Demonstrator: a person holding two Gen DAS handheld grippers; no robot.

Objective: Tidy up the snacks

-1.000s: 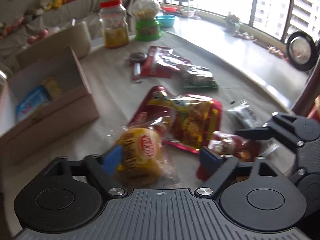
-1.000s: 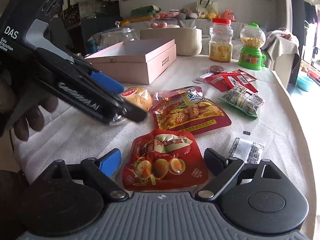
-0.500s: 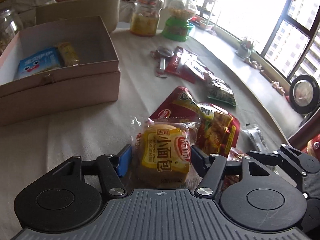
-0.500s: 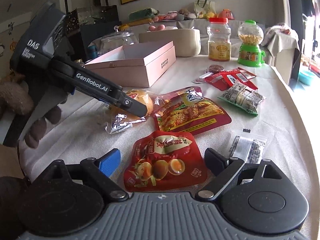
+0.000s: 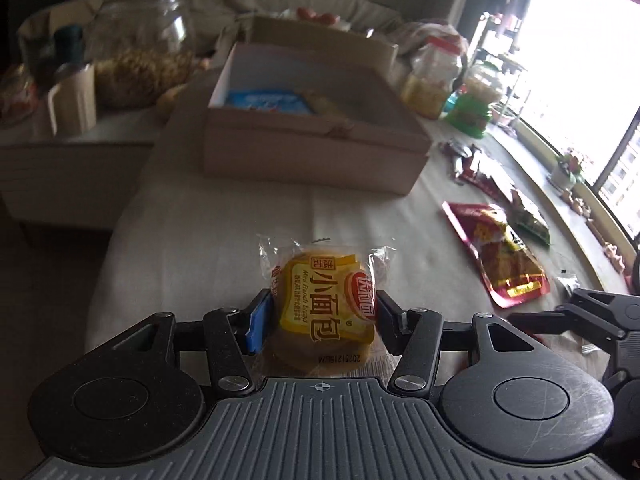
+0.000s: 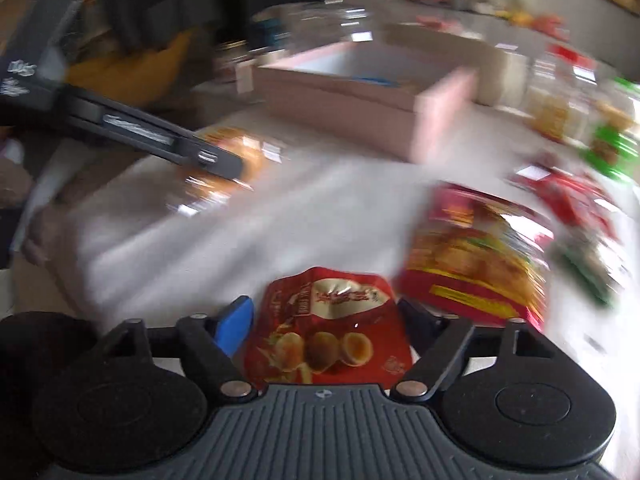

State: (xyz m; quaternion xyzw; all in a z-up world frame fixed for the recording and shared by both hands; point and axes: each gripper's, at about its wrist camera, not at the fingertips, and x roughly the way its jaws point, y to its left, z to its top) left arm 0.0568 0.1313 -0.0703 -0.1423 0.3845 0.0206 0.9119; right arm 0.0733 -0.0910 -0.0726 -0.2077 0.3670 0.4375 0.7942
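A table under a pale cloth (image 5: 208, 240) fills both views. On it stands an open pink cardboard box (image 5: 316, 152), its front wall facing the left wrist camera; inside lie a blue packet (image 5: 268, 102) and a yellowish packet too blurred to read. Behind the box to its right are a red-lidded plastic jar (image 5: 434, 80) and a green-based candy dispenser (image 5: 474, 114). To the right on the cloth lies a large red and yellow snack pouch (image 5: 504, 260), with smaller red wrappers (image 5: 476, 168) beyond it nearer the window.

The left gripper (image 5: 322, 316) pinches a wrapped mini French bread (image 5: 326, 308), its fingers pressed against both sides of the yellow packet, in front of the box and apart from it.

The right gripper (image 6: 326, 324) has its jaws just closing in around a red pouch (image 6: 328, 328) printed with eggs. The pouch sits between the fingers, but the blur hides whether both pads press on it.
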